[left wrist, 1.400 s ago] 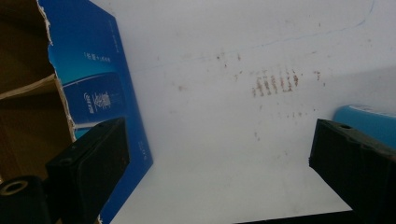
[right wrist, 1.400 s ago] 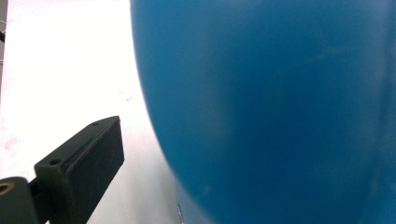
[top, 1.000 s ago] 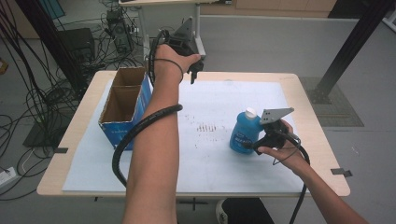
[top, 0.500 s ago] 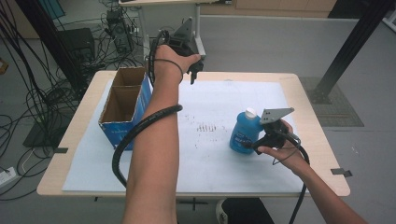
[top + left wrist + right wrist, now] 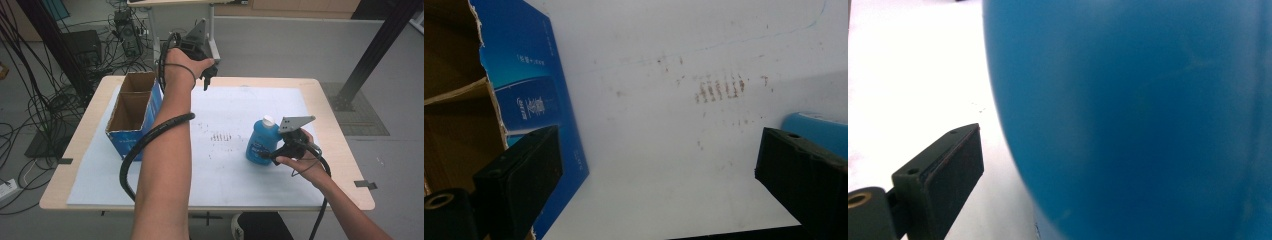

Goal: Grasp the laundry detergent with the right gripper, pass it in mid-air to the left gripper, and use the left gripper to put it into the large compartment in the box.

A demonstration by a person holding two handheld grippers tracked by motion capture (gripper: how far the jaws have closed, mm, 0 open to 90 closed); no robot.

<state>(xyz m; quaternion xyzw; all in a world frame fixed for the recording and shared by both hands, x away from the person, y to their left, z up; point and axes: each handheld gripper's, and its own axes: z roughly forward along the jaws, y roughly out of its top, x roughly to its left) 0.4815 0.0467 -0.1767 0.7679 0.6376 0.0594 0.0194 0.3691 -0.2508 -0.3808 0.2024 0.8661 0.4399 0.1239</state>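
A blue bottle [image 5: 260,142] with a white cap stands upright on the white mat [image 5: 225,110], right of centre. My right gripper [image 5: 268,151] is level with its lower body from the right. In the right gripper view the bottle [image 5: 1128,115] is very close, and one black finger [image 5: 943,175] stands a little clear of its side, so the jaws are open. My left gripper [image 5: 207,75] is held up over the table's far edge, open and empty. Its jaws [image 5: 656,142] stand wide apart above the mat, with the bottle [image 5: 819,131] at the right edge.
An open cardboard box [image 5: 131,112] with blue sides and an inner divider stands on the left of the table; it is also seen as the box [image 5: 531,100] in the left gripper view. Brown marks [image 5: 220,136] stain the mat's middle. Cables trail from both grippers.
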